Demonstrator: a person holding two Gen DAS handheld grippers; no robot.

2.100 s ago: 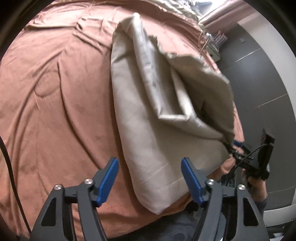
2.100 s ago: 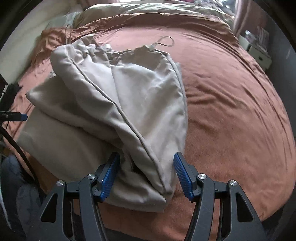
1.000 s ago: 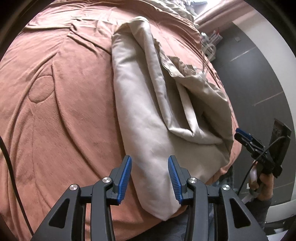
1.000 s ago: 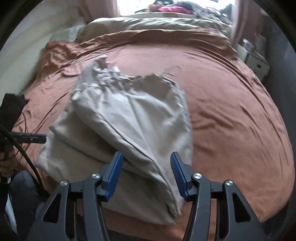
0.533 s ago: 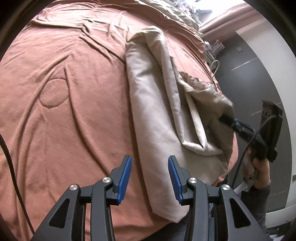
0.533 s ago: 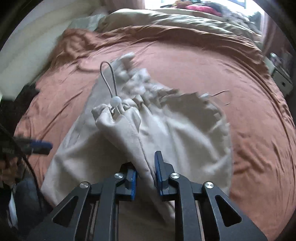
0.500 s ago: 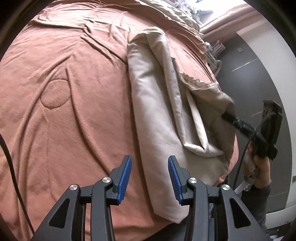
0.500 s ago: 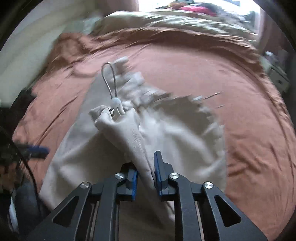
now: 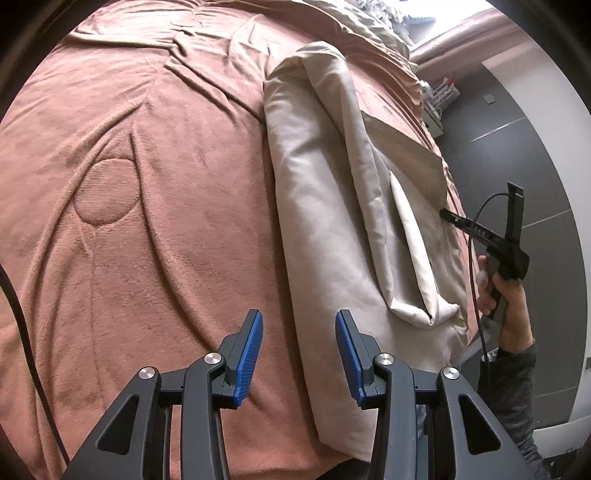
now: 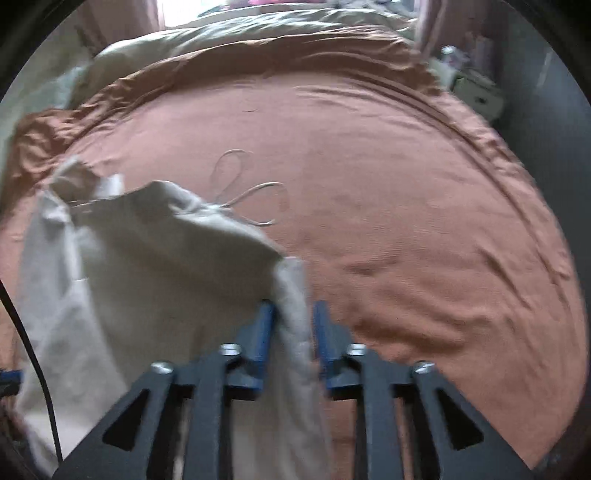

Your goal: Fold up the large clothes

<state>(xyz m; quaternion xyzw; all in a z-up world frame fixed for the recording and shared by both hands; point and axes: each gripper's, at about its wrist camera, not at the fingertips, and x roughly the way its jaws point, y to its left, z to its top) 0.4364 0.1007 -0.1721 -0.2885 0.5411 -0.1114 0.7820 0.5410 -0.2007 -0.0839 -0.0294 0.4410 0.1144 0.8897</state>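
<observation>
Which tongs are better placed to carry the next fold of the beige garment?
Right. The right tongs already have a fold of the beige garment between their pads, mid-lift. The left tongs hang open above the brown bedspread, gripping nothing.

Bed covered by a rust-brown blanket, plush, creased in long ridges; one round pressed mark in the nap on the left half in the left wrist view.

Lying directly on blanket: beige trousers, folded lengthwise into a long strip along the bed's right edge, near end overhanging the bed's near edge. Waist end bunched at left in the right wrist view (picture blurred), where a pale drawcord lies looped on bare blanket just beyond the waist.

At the far end of the bed: crumpled pale duvet overlapping the blanket's far edge.
</observation>
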